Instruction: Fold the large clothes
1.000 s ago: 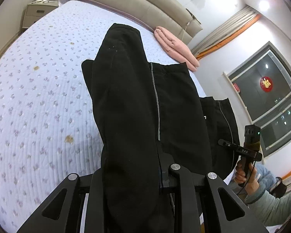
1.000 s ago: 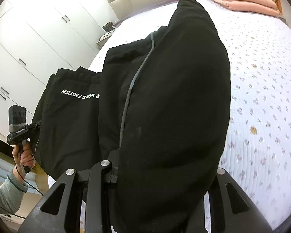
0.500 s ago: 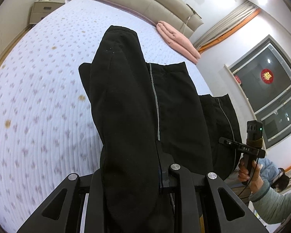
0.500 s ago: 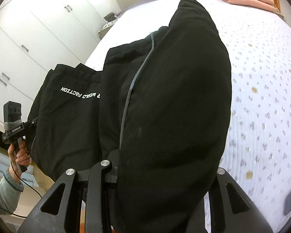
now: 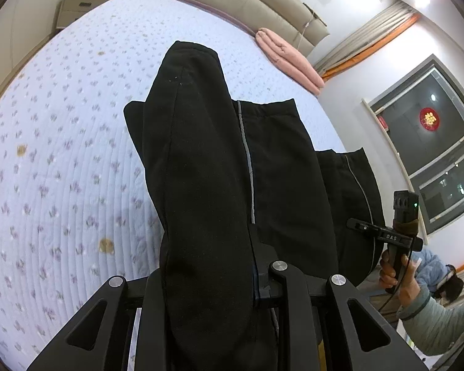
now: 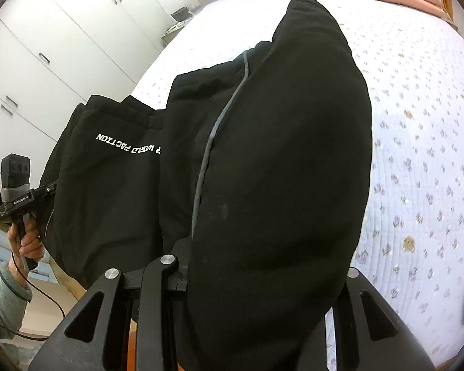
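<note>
Black trousers [image 5: 207,185] with grey side piping and white lettering [image 6: 128,145] hang stretched between my two grippers above the bed. My left gripper [image 5: 213,290] is shut on one end of the fabric, which drapes forward over its fingers. My right gripper [image 6: 256,281] is shut on the other end, the cloth bulging over it and hiding the fingertips. Each wrist view shows the other gripper at the far side, held in a hand: the right one [image 5: 389,235] and the left one [image 6: 18,198].
The bed [image 5: 62,170] has a pale quilted cover with small flower prints. A folded pink blanket [image 5: 290,61] lies near the beige headboard [image 5: 232,3]. A nightstand [image 5: 80,6] stands at the far corner. White wardrobes [image 6: 55,49] line one wall, a dark window [image 5: 433,148] the other.
Both grippers have lifted and drawn back a little with the trousers, so more of the bed shows beneath. The grip on the fabric is unchanged.
</note>
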Tool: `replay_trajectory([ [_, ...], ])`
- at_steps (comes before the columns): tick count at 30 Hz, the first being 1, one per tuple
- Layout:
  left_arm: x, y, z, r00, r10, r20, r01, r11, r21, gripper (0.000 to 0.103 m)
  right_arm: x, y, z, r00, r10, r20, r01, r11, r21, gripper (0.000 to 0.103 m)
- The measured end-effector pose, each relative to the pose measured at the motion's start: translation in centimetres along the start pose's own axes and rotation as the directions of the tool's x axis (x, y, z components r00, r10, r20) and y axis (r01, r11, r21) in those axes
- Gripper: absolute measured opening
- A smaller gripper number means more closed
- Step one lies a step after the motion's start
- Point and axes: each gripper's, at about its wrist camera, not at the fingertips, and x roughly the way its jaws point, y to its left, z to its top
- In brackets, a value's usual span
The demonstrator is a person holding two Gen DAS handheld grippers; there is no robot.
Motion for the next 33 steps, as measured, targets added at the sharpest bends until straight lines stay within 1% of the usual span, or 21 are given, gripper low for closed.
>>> replay_trajectory([
  [3, 1.5, 2.5, -2.0, 1.000, 0.022, -0.001, -0.022, 0.999, -0.023, 0.025, 3.8, 0.5, 0.3, 1.000, -0.018, -0.011, 0.018, 1.000, -0.003, 0.038],
  [6, 2.6, 6.4, -3.7, 1.000, 0.020, 0.004, -0.020, 0.992, -0.127, 0.030, 6.8, -1.1, 1.0, 0.999, -0.042, -0.001, 0.042, 0.998, 0.038, 0.041],
  [8, 3.7, 9.7, -5.2, 1.000, 0.024, 0.005, -0.022, 0.979, -0.204, 0.038, 8.6, -2.8, 1.5, 0.999, -0.053, -0.004, 0.053, 0.994, 0.096, 0.050],
  [9, 4.0, 10.6, -5.7, 1.000, 0.015, 0.012, -0.012, 0.974, -0.225, 0.042, 9.6, -3.6, 1.9, 0.998, -0.058, -0.007, 0.059, 0.991, 0.123, 0.058],
  [10, 4.2, 11.6, -6.3, 1.000, -0.010, 0.029, 0.017, 0.968, -0.249, 0.052, 10.6, -4.3, 2.2, 0.998, -0.064, -0.005, 0.064, 0.986, 0.153, 0.067],
  [11, 4.1, 12.4, -6.7, 0.998, -0.032, 0.049, 0.045, 0.960, -0.277, 0.057, 11.3, -4.8, 2.5, 0.998, -0.068, -0.005, 0.068, 0.981, 0.180, 0.076],
  [13, 3.3, 13.0, -7.2, 0.997, -0.040, 0.067, 0.058, 0.954, -0.295, 0.058, 12.3, -6.0, 3.4, 0.998, -0.058, 0.008, 0.054, 0.967, 0.248, 0.081],
  [14, 2.7, 13.0, -7.3, 0.997, -0.023, 0.076, 0.044, 0.957, -0.288, 0.058, 12.3, -6.5, 3.6, 0.998, -0.054, 0.018, 0.047, 0.961, 0.274, 0.081],
  [16, 0.9, 12.5, -7.7, 0.996, 0.049, 0.081, -0.027, 0.966, -0.258, 0.058, 12.3, -7.0, 4.5, 0.996, -0.075, 0.037, 0.060, 0.946, 0.318, 0.081],
  [18, -0.7, 11.3, -7.7, 0.988, 0.139, 0.065, -0.122, 0.969, -0.216, 0.058, 11.9, -6.7, 5.5, 0.991, -0.128, 0.042, 0.108, 0.940, 0.323, 0.081],
  [20, -2.3, 8.8, -7.4, 0.963, 0.262, 0.064, -0.252, 0.958, -0.135, 0.057, 11.4, -5.6, 6.8, 0.978, -0.202, 0.045, 0.179, 0.935, 0.308, 0.081],
  [21, -2.9, 7.8, -7.2, 0.951, 0.301, 0.075, -0.293, 0.951, -0.100, 0.057, 11.0, -4.7, 7.7, 0.970, -0.238, 0.055, 0.213, 0.934, 0.286, 0.081],
  [23, -3.9, 5.1, -6.7, 0.912, 0.400, 0.090, -0.400, 0.916, -0.020, 0.057, 10.1, -2.8, 9.7, 0.940, -0.325, 0.104, 0.294, 0.926, 0.237, 0.085],
  [24, -4.1, 3.8, -6.4, 0.906, 0.413, 0.098, -0.415, 0.910, 0.008, 0.056, 9.9, -1.7, 10.8, 0.925, -0.356, 0.128, 0.325, 0.921, 0.215, 0.085],
  [25, -4.3, 2.9, -6.3, 0.906, 0.408, 0.113, -0.414, 0.909, 0.039, 0.056, 9.8, -0.7, 11.8, 0.916, -0.370, 0.153, 0.340, 0.921, 0.191, 0.085],
  [26, -4.2, 1.4, -6.0, 0.911, 0.391, 0.128, -0.402, 0.913, 0.069, 0.056, 10.0, 0.7, 12.6, 0.908, -0.380, 0.175, 0.352, 0.920, 0.170, 0.085],
  [27, -3.9, 0.3, -5.8, 0.921, 0.365, 0.134, -0.378, 0.922, 0.087, 0.056, 10.3, 2.0, 13.8, 0.899, -0.392, 0.197, 0.369, 0.918, 0.144, 0.085],
  [29, -2.9, -0.9, -5.4, 0.946, 0.298, 0.126, -0.311, 0.945, 0.101, 0.056, 11.3, 5.5, 14.9, 0.890, -0.398, 0.221, 0.386, 0.917, 0.096, 0.085],
  [30, -2.1, -1.2, -5.1, 0.955, 0.275, 0.116, -0.287, 0.952, 0.106, 0.056, 12.1, 7.6, 14.8, 0.890, -0.398, 0.221, 0.391, 0.917, 0.080, 0.085],
  [31, -0.9, -1.6, -4.8, 0.960, 0.259, 0.103, -0.270, 0.956, 0.112, 0.056, 13.7, 8.5, 16.2, 0.892, -0.400, 0.212, 0.395, 0.916, 0.069, 0.085],
  [33, 2.0, -2.2, -4.7, 0.963, 0.257, 0.076, -0.264, 0.957, 0.117, 0.056, 14.4, 7.7, 15.1, 0.904, -0.382, 0.194, 0.378, 0.924, 0.060, 0.085],
])
